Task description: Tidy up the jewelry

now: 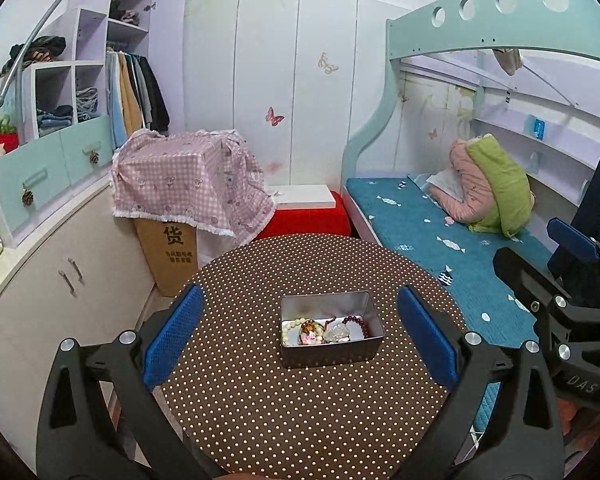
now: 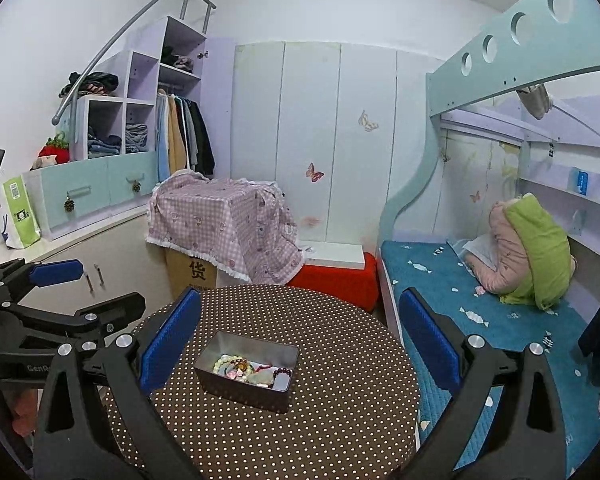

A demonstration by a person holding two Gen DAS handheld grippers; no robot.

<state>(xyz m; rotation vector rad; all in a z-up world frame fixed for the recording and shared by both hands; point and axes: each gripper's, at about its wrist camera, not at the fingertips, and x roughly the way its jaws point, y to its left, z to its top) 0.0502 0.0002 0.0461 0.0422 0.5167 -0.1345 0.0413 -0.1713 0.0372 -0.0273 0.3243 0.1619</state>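
The tin [image 1: 331,328] sat near the middle of the round, dotted counter [image 1: 260,400], long axis crosswise, dead ahead of the left hand-held gripper [image 1: 300,338], the nearer one. The right hand-held gripper [image 2: 300,342] saw it ahead-left. Both were spread, empty. Inside: pale beads [image 1: 290,330], dark red beads [image 1: 358,324].
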